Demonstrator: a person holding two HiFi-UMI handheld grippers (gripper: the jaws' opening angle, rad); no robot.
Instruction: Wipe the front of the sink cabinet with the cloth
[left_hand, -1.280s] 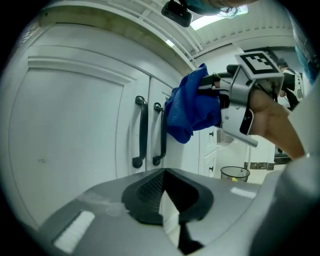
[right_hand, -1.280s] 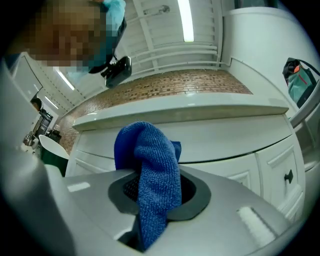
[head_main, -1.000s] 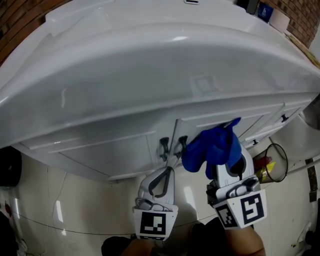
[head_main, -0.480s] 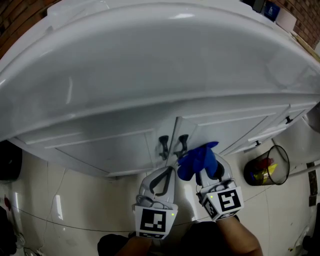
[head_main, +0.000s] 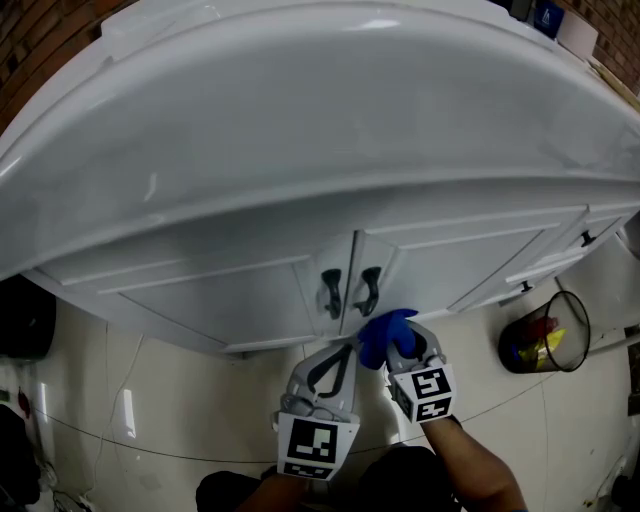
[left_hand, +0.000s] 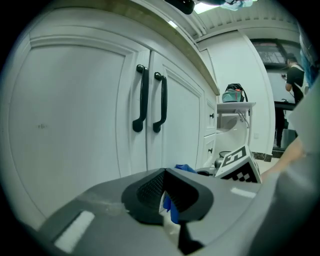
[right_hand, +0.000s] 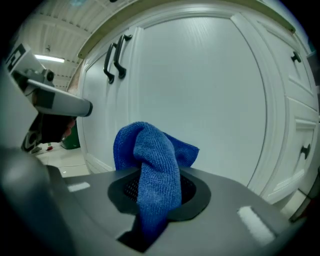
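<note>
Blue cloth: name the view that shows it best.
Right gripper view: the blue cloth fills the centre, weave sharp, clamped in the right gripper. Head view shows a small blue bunch below the cabinet handles; left gripper view only slivers.

Top of the sink cabinet (head_main: 230, 295) front hidden under the basin (head_main: 300, 130) overhang, cloth (right_hand: 150, 160) tail lost between the fingers (right_hand: 197, 192) of the right gripper (right_hand: 156, 195), cloth-to-cabinet contact unclear, bin (head_main: 545, 345) contents right of the cabinet too small to tell
</note>
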